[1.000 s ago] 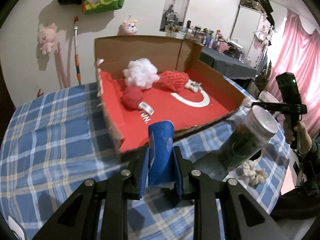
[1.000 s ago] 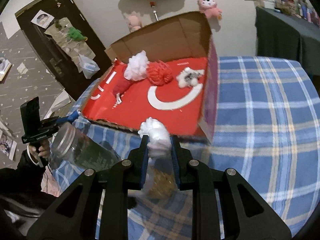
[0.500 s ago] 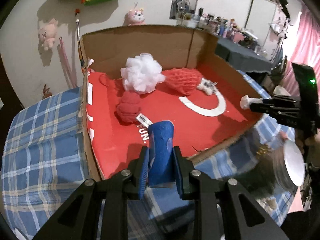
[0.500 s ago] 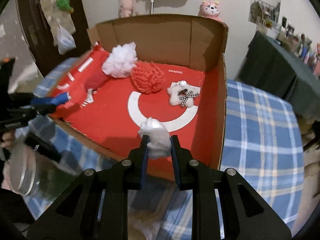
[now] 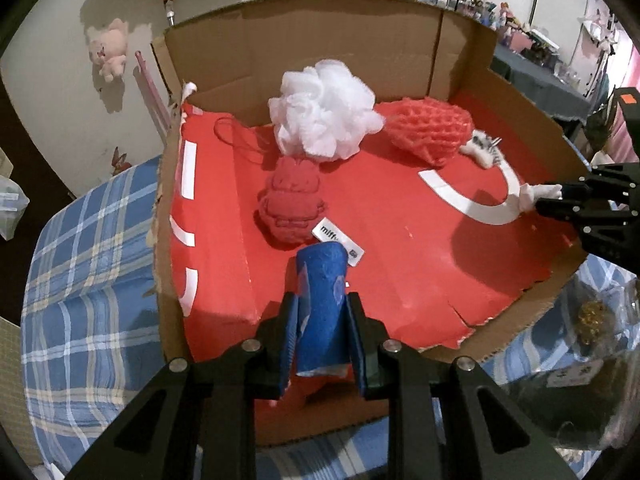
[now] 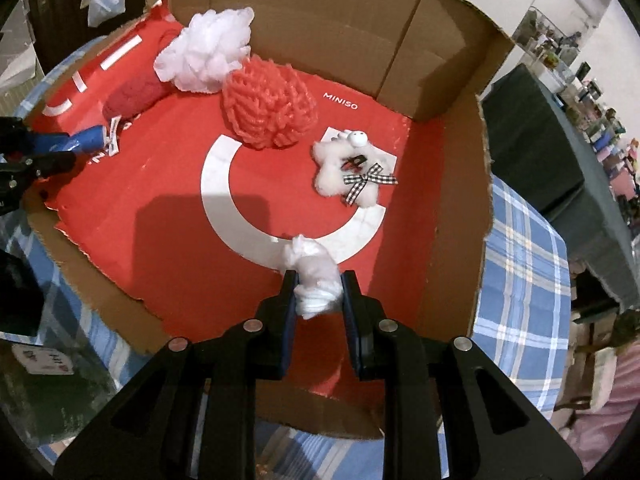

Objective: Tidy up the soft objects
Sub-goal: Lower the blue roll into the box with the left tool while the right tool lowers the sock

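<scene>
My left gripper is shut on a blue felt roll, held over the near edge of the open cardboard box with a red floor. My right gripper is shut on a white fluffy tuft, over the box's white ring print. Each gripper shows in the other view: the right and the left. In the box lie a white mesh pouf, a coral knitted ball, a dark red plush with a tag, and a small white plush with a checked bow.
The box sits on a blue plaid tablecloth. A glass jar with dark contents lies beside the box's near edge. Pink plush toys hang on the wall. A dark cluttered table stands beyond the box.
Both grippers moved forward from beside the jar to over the box floor, still holding their objects. The jar is now behind and to the side.
</scene>
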The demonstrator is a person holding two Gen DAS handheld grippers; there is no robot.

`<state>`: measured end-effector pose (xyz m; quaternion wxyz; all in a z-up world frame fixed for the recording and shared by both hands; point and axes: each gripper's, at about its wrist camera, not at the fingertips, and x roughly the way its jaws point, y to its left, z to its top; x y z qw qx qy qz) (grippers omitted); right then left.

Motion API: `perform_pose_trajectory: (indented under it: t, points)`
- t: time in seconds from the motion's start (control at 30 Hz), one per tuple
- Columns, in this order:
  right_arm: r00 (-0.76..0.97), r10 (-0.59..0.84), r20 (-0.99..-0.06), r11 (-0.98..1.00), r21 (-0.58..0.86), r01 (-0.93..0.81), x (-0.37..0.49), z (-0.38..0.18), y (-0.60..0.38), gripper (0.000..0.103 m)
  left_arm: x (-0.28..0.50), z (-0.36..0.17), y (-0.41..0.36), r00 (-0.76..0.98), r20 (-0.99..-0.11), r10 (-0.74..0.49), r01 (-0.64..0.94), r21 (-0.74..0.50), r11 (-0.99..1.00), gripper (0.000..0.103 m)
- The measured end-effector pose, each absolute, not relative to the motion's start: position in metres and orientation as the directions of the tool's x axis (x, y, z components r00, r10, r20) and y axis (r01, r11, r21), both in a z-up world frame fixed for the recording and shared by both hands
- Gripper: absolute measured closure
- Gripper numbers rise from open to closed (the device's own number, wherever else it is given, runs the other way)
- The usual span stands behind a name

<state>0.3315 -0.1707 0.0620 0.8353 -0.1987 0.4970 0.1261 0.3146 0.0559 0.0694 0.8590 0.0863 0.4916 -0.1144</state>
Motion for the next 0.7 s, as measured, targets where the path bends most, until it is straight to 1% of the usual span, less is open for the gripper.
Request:
perform_pose_trajectory:
  t: [0.1,0.43,0.47,0.63,0.7]
  points:
    - [0.478,-0.011,-0.878,0.876,-0.239,-0.419,0.3321,0.0581,-0.1663,0.083,0.3187,0.0664,0.0542,0.483,-0.869,-0.108,0.284,0.039,0.958,0.077]
    - [0.457,-0.013,-0.889,0.882,-0.225,-0.413,0.3404,0.0531,-0.1665,0.082,0.3233,0.0611,0.0512,0.475,-0.874,-0.106,0.289,0.042,0.956,0.075]
    - [0.455,-0.011,-0.89,0.882,-0.223,-0.414,0.3406,0.053,-0.1655,0.082,0.3232,0.0612,0.0512,0.474,-0.874,-0.109,0.292,0.039,0.956,0.074]
    - [0.451,-0.007,-0.893,0.88,-0.219,-0.421,0.3407,0.0529,-0.165,0.081,0.3225,0.0631,0.0486,0.472,-0.871,-0.134,0.308,0.02,0.951,0.06]
    - [0.443,0.001,-0.897,0.879,-0.21,-0.428,0.3405,0.0531,-0.165,0.079,0.3213,0.0643,0.047,0.477,-0.868,-0.138,0.312,0.02,0.95,0.057]
